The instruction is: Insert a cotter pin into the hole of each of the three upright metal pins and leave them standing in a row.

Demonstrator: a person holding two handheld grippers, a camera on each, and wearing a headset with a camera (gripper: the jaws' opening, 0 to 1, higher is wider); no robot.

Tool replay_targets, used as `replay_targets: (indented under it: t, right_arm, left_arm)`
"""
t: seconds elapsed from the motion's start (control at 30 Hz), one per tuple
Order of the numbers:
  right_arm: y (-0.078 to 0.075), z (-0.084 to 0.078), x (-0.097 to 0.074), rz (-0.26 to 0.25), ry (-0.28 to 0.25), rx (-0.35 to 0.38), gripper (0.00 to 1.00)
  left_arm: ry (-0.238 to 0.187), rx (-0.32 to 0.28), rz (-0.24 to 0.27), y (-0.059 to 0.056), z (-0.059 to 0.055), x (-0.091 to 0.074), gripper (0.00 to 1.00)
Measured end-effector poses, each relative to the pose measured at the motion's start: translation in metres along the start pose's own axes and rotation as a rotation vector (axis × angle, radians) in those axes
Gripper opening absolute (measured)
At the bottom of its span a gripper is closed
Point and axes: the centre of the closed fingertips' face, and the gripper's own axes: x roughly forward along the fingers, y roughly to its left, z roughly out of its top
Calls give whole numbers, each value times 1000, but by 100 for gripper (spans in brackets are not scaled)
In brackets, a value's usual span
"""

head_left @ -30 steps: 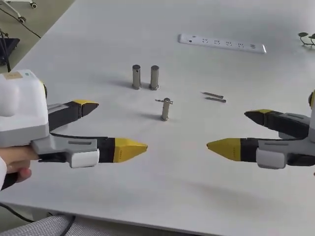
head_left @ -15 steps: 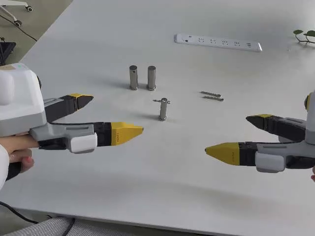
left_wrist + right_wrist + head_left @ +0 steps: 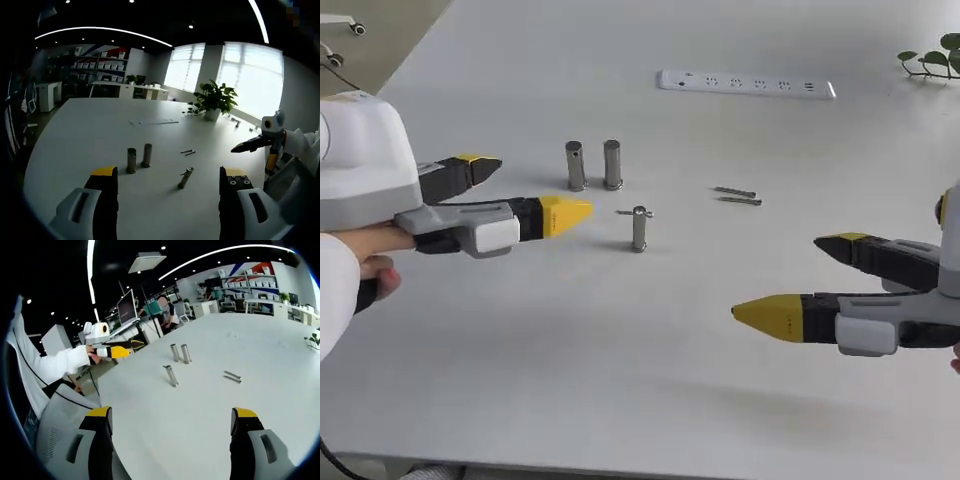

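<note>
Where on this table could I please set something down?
The table is bare between the left gripper, right gripper and its near edge, also between the power strip and metal pins. It's crowded around those pins and loose cotter pins.

Bare table [image 3: 620, 350] lies on the whole near side of the front pin [image 3: 639, 228]. A cotter [image 3: 632, 212] juts sideways from its top. Behind it to the left, the far-left pin [image 3: 576, 165] and its neighbour [image 3: 612, 164] stand with a narrow gap between them. Right of it, past a clear strip, two loose cotters [image 3: 735, 195] lie flat. The power strip [image 3: 747, 84] is well behind. The left gripper [image 3: 540, 185], jaws spread, hangs just left of it. The right gripper [image 3: 776, 276], also spread, is to its near right, well apart.
</note>
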Motion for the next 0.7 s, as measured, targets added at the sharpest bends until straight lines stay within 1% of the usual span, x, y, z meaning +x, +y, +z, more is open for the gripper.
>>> replay_targets:
  t: [0.1, 0.13, 0.27, 0.37, 0.43, 0.57, 0.63, 0.7]
  right_arm:
    - [0, 0, -1, -1, -8, 8, 97]
    - [0, 0, -2, -2, -11, 9, 97]
    - [-2, 0, -2, -5, -20, 19, 96]
    - [-3, -2, -3, -10, -24, 28, 96]
    - [-4, -2, -4, -11, -27, 31, 95]
    - [-8, -3, -6, -22, -31, 37, 94]
    - [-8, -3, -7, -23, -31, 39, 94]
    - [-9, -3, -7, -24, -31, 42, 94]
  left_arm:
    - [28, 16, -9, 2, 0, 13, 80]
    - [30, 27, -9, 3, 2, 18, 78]
    - [23, 42, -10, 4, 12, 35, 72]
    - [26, 64, -12, 6, 18, 51, 68]
    - [33, 75, -11, 6, 19, 59, 66]
    - [38, 62, -25, 5, 21, 78, 59]
    - [45, 71, -23, 5, 20, 87, 56]
    - [62, 83, -17, 7, 18, 95, 55]
